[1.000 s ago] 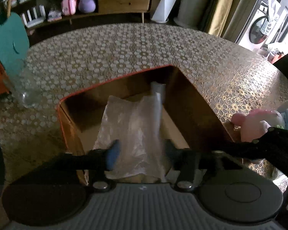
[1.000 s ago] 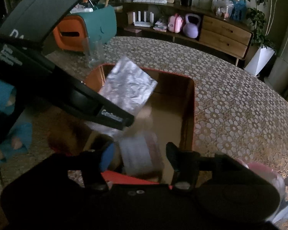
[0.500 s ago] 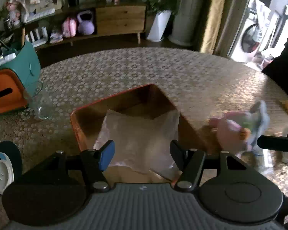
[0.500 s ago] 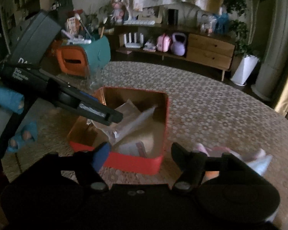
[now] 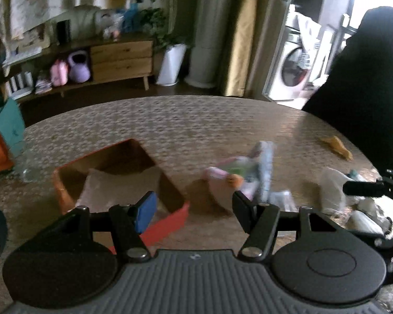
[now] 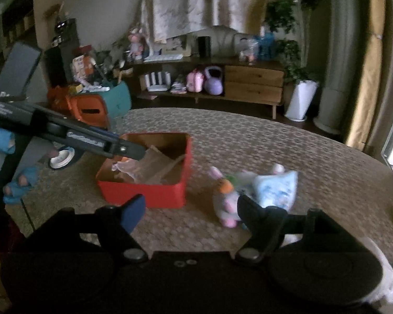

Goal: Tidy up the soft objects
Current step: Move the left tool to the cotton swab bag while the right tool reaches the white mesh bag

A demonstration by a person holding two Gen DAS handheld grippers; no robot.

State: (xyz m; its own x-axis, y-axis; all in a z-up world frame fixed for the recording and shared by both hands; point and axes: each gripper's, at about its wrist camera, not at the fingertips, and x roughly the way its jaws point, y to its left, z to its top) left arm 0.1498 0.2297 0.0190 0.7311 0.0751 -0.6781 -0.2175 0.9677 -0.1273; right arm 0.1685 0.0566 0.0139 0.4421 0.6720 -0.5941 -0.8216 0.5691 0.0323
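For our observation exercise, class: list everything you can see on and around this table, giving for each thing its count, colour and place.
Box: one, red, on the table, left of the plush toy.
Clear plastic bags: number unclear, lying inside the box.
Plush toy: one, pink, white and pale blue, on the table right of the box.
White bags: several, at the table's right edge.
Yellow-brown item: one, far right of the table.
Table: one, patterned cloth.
Kettlebell: one, purple, on the sideboard shelf.
Left gripper: black, open, empty.
Right gripper: black, jaws just been opening, nothing between them.
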